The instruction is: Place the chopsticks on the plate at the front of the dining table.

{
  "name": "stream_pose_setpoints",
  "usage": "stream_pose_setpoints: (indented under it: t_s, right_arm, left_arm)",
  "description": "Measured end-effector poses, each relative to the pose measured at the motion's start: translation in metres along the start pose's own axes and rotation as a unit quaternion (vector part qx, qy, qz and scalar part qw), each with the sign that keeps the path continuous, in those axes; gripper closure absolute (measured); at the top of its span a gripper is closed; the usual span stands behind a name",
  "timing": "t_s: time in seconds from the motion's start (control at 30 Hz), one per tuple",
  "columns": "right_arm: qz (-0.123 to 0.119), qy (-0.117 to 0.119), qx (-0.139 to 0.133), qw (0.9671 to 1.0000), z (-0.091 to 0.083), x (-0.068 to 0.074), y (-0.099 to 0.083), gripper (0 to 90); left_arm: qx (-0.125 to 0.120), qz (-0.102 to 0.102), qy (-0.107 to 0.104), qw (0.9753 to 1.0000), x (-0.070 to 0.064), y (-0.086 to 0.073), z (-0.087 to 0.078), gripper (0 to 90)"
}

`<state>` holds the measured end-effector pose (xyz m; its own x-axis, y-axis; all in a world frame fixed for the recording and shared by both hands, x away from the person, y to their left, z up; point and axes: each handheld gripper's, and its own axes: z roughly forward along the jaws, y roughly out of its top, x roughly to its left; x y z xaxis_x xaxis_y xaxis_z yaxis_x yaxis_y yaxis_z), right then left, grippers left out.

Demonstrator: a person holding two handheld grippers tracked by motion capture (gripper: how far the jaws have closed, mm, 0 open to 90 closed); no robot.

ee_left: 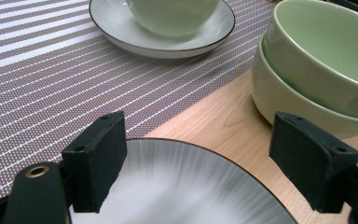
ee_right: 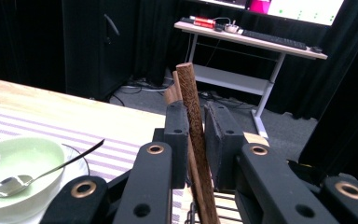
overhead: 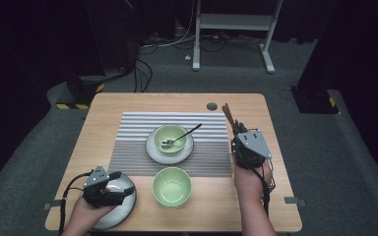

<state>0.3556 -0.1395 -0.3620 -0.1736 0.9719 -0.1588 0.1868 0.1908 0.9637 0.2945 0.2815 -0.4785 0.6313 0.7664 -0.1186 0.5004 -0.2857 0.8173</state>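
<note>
My left gripper [overhead: 119, 185] hovers open over a grey-white plate [overhead: 128, 199] at the table's front left; in the left gripper view its jaws [ee_left: 200, 154] straddle the plate's far rim [ee_left: 182, 186] without touching. My right gripper [overhead: 237, 131] is shut on a pair of dark wooden chopsticks [overhead: 228, 114] at the right edge of the striped placemat [overhead: 138, 123]. The chopsticks [ee_right: 189, 93] stick up between the jaws [ee_right: 197, 126]. A green bowl [overhead: 170, 136] holding a spoon [overhead: 179, 139] sits on a saucer plate [overhead: 152, 150] mid-mat.
Two stacked green bowls [overhead: 172, 187] stand at the front centre, just right of the left gripper [ee_left: 317, 60]. A round cable hole [overhead: 211, 106] lies near the table's back edge. A white desk frame [overhead: 236, 22] and floor cables are beyond the table.
</note>
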Motion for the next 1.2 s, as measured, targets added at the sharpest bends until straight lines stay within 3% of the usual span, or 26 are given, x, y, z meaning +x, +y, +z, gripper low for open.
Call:
stream_pose_setpoints:
  t_s: [0.5,0.87,1.07,1.2]
  right_arm:
    - [0.001,-0.007,-0.017,0.9998,-0.012,-0.005,0.008,80.8]
    - [0.005,-0.004,-0.013,0.9999,-0.009,-0.003,0.007,83.3]
    - [0.018,-0.003,-0.017,0.9997,-0.011,-0.008,0.006,83.3]
    - [0.037,0.000,-0.026,0.9990,-0.014,-0.016,0.004,83.4]
  left_arm:
    - [0.003,0.000,0.000,1.0000,-0.002,0.000,0.002,19.5]
    - [0.002,-0.001,0.001,1.0000,0.000,0.000,0.001,19.5]
    - [-0.019,0.003,0.003,0.9998,-0.002,0.001,-0.003,20.5]
    - [-0.016,0.004,0.005,0.9999,-0.002,0.000,-0.002,20.4]
